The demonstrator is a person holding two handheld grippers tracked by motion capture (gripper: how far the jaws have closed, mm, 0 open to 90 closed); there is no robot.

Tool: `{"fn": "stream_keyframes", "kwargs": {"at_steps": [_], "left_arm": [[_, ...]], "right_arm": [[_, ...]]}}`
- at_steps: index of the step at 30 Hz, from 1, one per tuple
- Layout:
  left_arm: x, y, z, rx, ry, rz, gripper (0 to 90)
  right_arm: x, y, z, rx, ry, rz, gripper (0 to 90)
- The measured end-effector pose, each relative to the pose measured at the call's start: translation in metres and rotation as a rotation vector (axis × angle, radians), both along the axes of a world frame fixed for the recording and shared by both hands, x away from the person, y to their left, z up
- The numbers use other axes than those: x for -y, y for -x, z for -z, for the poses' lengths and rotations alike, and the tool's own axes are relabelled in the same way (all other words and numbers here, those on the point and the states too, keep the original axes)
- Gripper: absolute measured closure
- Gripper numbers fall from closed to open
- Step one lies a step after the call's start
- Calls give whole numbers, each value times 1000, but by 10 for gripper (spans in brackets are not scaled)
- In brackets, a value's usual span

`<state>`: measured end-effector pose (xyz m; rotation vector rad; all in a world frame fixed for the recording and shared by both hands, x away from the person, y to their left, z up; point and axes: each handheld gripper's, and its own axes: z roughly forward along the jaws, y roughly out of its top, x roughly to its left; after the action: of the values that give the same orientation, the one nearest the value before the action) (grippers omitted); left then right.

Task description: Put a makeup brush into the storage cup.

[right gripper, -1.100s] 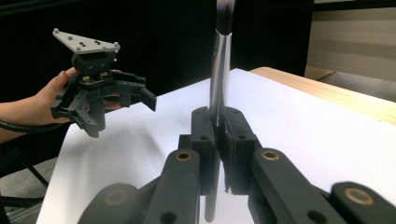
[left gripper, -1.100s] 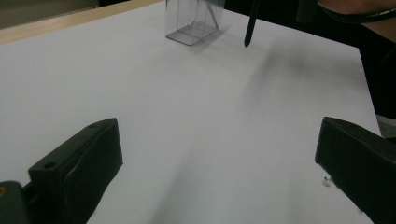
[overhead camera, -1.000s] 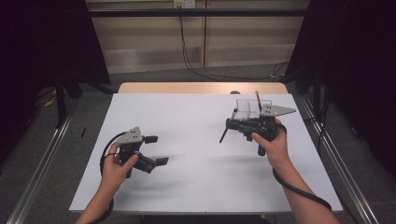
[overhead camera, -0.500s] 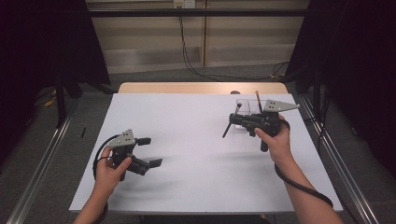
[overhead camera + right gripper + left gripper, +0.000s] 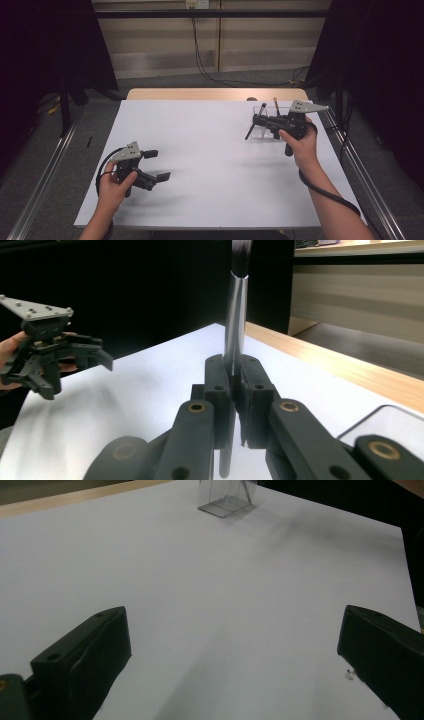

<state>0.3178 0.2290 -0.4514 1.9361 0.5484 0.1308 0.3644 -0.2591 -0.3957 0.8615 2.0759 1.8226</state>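
Your right gripper (image 5: pixel 259 121) clamped a makeup brush (image 5: pixel 236 315) near the table's (image 5: pixel 200 150) far right edge, beside the clear box (image 5: pixel 226 497). Your left gripper (image 5: pixel 159 165) stood open over wide free surface.

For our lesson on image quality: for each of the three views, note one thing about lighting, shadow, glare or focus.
High view: the white table is evenly lit, its surroundings fall dark, and a soft shadow lies beside the left gripper. Left gripper view: the near black jaws look soft, and a faint grey shadow streaks toward the clear box. Right gripper view: the brush in the right gripper has a shiny, slightly blurred handle.
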Motion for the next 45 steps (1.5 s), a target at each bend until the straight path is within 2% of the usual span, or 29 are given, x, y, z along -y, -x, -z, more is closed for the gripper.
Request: {"fn": "stream_keyframes", "kwargs": {"at_steps": [14,30,45], "left_arm": [[-2,2,0,9,5,-6,7],[-3,4,-1,19,-8,-5,6],[-3,4,0,20,-14,-6,6]], "right_arm": [[11,-17,-22,22,27,66,846],[30,-32,-29,25,44,169,845],[44,-34,-36,41,70,221,846]]}}
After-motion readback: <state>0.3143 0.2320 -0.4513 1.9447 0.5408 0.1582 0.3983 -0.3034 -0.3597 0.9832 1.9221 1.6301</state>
